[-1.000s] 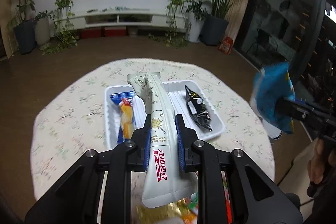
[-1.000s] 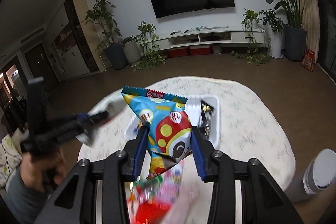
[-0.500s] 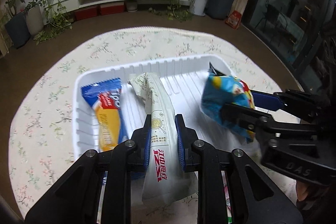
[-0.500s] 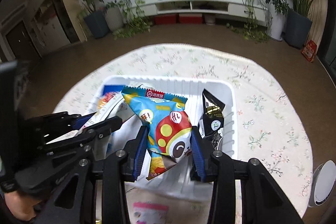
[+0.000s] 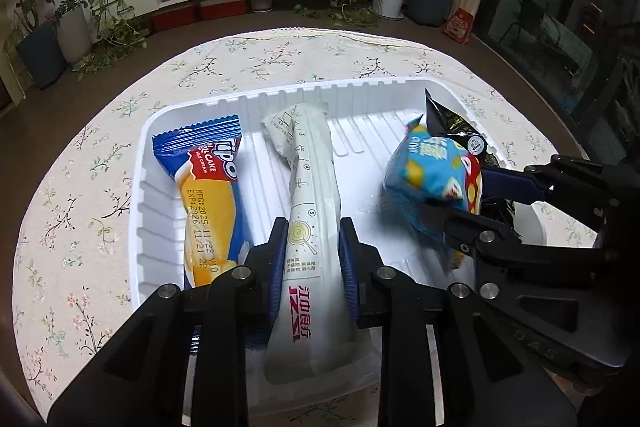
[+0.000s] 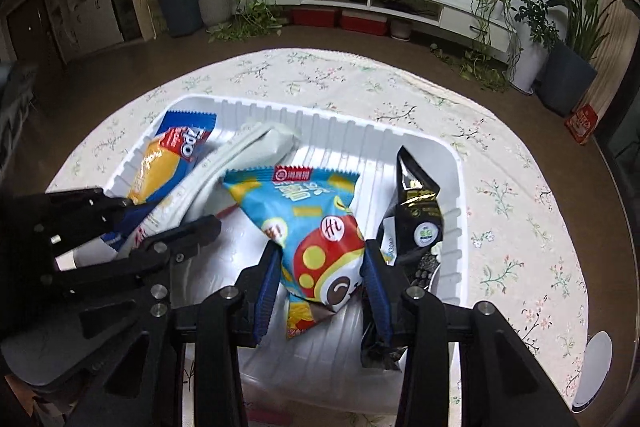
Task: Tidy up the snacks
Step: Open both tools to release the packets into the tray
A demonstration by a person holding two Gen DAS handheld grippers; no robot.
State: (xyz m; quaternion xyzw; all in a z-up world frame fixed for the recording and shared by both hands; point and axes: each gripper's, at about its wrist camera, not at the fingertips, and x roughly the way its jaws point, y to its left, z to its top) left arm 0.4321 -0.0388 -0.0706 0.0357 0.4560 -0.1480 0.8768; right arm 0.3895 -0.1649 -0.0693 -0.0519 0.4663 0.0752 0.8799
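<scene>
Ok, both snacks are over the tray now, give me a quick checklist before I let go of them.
1. White packet lies inside the white tray: ok.
2. Left hand-held gripper letting go: jaws opening, packet between them: ok.
3. Blue chip bag over the tray: ok.
4. Right hand-held gripper clamped on the bag, not released: ok.
5. Bare floor under the bag: cannot tell, the black packet sits right beside it.
6. Tipo cake clear of both drops: ok.
</scene>
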